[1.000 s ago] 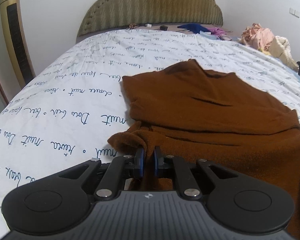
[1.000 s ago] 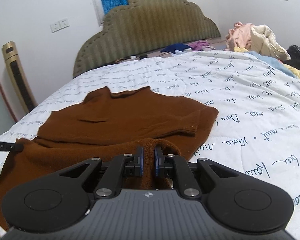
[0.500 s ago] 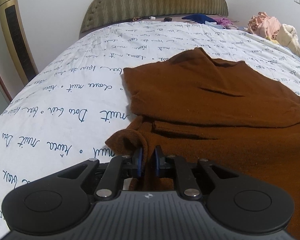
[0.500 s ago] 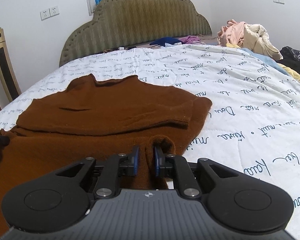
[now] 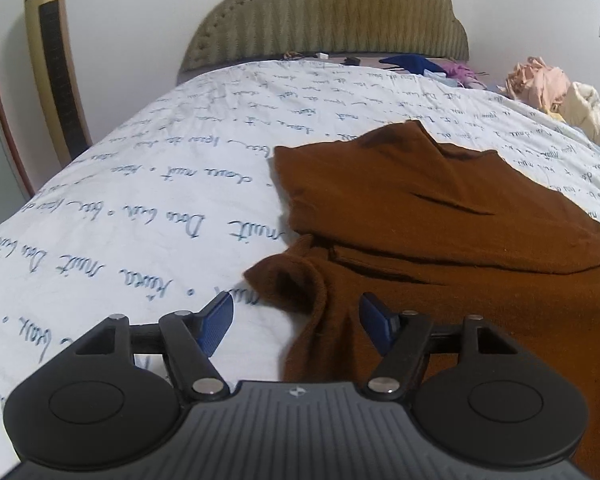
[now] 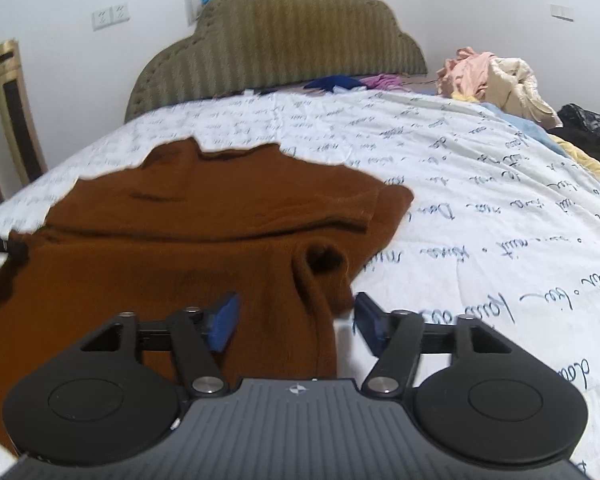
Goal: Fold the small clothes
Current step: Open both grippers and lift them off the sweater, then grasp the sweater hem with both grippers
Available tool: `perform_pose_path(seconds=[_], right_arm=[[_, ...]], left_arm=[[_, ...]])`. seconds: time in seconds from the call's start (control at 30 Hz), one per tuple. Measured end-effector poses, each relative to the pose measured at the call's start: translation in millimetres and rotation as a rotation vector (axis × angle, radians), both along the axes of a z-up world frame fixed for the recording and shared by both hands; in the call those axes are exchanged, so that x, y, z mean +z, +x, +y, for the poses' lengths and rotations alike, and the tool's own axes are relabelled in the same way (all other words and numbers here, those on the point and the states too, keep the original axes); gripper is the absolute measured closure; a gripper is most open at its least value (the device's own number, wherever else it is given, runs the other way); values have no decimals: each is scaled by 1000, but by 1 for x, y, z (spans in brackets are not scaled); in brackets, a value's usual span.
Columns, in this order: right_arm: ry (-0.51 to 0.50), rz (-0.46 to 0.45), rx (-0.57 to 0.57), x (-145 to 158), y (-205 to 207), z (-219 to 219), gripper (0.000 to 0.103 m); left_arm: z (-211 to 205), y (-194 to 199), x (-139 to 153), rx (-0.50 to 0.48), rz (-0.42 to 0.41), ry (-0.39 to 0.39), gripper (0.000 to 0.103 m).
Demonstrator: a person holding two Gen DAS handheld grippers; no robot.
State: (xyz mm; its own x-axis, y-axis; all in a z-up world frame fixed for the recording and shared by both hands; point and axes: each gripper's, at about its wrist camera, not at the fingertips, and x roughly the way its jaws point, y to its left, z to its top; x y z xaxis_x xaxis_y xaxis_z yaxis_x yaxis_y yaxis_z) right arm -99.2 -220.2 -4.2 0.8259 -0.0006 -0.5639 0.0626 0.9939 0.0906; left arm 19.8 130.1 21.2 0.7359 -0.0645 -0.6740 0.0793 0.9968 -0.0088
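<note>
Your left gripper (image 5: 296, 314) is sitting with jaws spread wide, gripping nothing; the near-left corner of the sweater (image 5: 440, 220) is bunching in a loose lump right between the blue pads (image 5: 216, 320), one pad over bare sheet (image 5: 140, 208), the other over knit. The sweater is lying flat across the bed, neck pointing toward the headboard (image 5: 328, 12), with a sleeve layer already crossing the body as a straight ridge. Moving right: the middle is looking mostly smooth, one short crease near the chest. Your right gripper (image 6: 296, 314) is also gaping wide and empty, the near-right corner curling up into a small dark loop between its pads (image 6: 222, 320). Looks like you're setting the hem down or regripping, I can't tell which. If you're regripping, be taking both layers at each corner, not just the top curl, and pinch deep enough that the knit isn't slipping. Be keeping both grippers level and lifting together so the hem is travelling square toward the neck. Flatten those two lumps first, or they're ending up trapped inside the fold. Laundry pile (image 6: 496, 80) at far right is well apart, no interference.
</note>
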Motion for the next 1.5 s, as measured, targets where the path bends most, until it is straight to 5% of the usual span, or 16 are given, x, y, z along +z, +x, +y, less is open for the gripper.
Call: perform_pose_path(seconds=[0.17, 0.97, 1.3, 1.5], right_arm=[[-53, 31, 16, -9, -5, 8, 31], [131, 75, 50, -7, -45, -9, 24], [163, 147, 71, -10, -62, -14, 15], [202, 153, 88, -11, -66, -15, 16]], left_arm=[[14, -16, -2, 13, 35, -45, 34], [8, -77, -26, -52, 88, -43, 34], [9, -101, -25, -170, 96, -16, 30], [10, -99, -24, -203, 157, -85, 23]])
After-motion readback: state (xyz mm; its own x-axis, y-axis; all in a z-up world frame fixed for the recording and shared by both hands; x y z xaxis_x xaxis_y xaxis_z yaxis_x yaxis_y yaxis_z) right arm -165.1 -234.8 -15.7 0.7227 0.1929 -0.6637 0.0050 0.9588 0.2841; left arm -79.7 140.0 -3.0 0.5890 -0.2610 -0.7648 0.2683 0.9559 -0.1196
